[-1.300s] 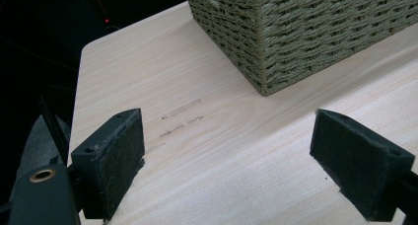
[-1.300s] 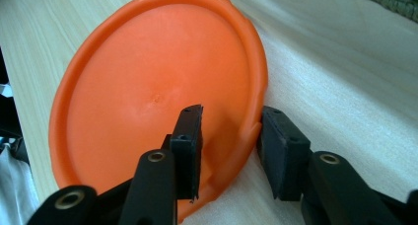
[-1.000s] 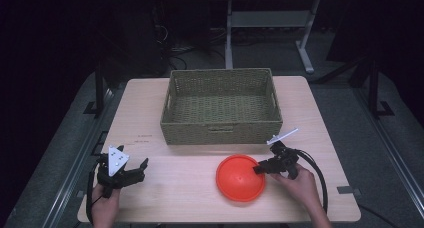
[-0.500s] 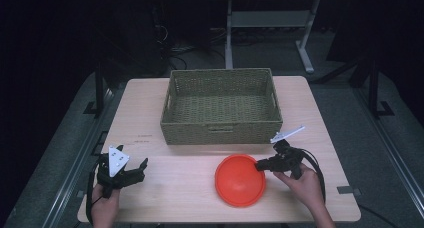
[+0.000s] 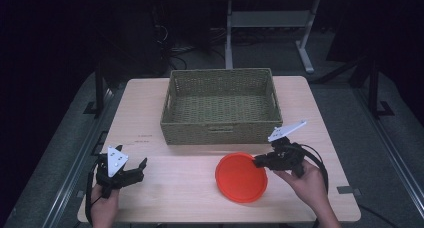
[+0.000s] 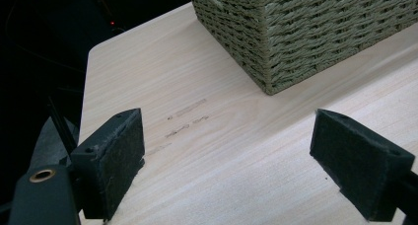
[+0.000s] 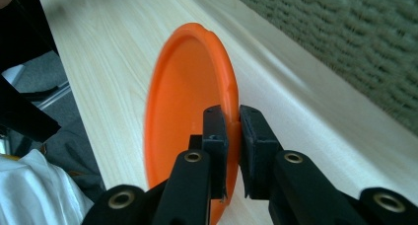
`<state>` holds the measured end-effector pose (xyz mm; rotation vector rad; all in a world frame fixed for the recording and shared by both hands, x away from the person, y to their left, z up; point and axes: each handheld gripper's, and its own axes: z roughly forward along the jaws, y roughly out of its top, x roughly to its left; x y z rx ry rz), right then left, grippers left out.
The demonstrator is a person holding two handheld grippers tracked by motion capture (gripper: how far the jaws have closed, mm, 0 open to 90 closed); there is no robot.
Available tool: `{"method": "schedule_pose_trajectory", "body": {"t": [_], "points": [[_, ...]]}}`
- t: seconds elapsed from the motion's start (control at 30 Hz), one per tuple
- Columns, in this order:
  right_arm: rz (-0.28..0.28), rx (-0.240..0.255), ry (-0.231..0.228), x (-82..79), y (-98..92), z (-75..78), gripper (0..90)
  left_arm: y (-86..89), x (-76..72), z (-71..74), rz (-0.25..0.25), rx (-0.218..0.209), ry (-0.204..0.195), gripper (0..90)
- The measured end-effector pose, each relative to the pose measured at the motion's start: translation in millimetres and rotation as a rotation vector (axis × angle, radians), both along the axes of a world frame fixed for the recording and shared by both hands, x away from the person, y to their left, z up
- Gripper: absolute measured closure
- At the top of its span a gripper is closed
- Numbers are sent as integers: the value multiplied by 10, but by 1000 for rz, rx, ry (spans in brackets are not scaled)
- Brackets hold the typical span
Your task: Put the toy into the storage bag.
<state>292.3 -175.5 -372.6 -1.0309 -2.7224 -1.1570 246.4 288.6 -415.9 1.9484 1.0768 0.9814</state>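
- The left tongs rest low on the bench at about 8 o'clock, held in the person's left hand, with the grey three-cornered plate on top.
- In the left gripper view these tongs are released, the two black pads wide apart with bare wood between them and faint pencil-like marks on the surface just ahead.
- A woven olive-green basket stands at the bench's 12 o'clock; its near corner shows at 1 o'clock in the left gripper view.
- An orange plastic plate lies at about 5 o'clock on the bench, just in front of the basket and apart from it.
- The right tongs, in the person's right hand, meet the plate's rim at its 2 o'clock edge.
- In the right gripper view the right tongs are clenched on the plate's rim, one pad inside the dish and one outside, with the basket wall beside.
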Motion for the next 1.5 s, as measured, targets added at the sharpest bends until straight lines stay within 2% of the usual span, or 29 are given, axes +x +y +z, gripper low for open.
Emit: {"method": "schedule_pose_trajectory", "body": {"t": [0.17, 0.53, 0.6, 0.67, 1.23, 1.5], "points": [[4, 3, -31, -1, -14, 135, 821, 1, -6, 2, 3, 0, 0, 128], [8, -65, -64, 107, 24, 484, 821, 13, -2, 0, 3, 0, -2, 128], [9, -71, -81, 145, 29, 570, 821, 17, -3, 1, 5, -2, 1, 128], [9, -71, -78, 162, 31, 615, 821, 16, -8, 4, 9, -5, 5, 128], [13, -102, -76, 333, 73, 858, 820, 25, -5, -1, 10, -13, -1, 128], [13, -94, -83, 365, 79, 997, 820, 27, -5, 0, 10, -11, 0, 129]]}}
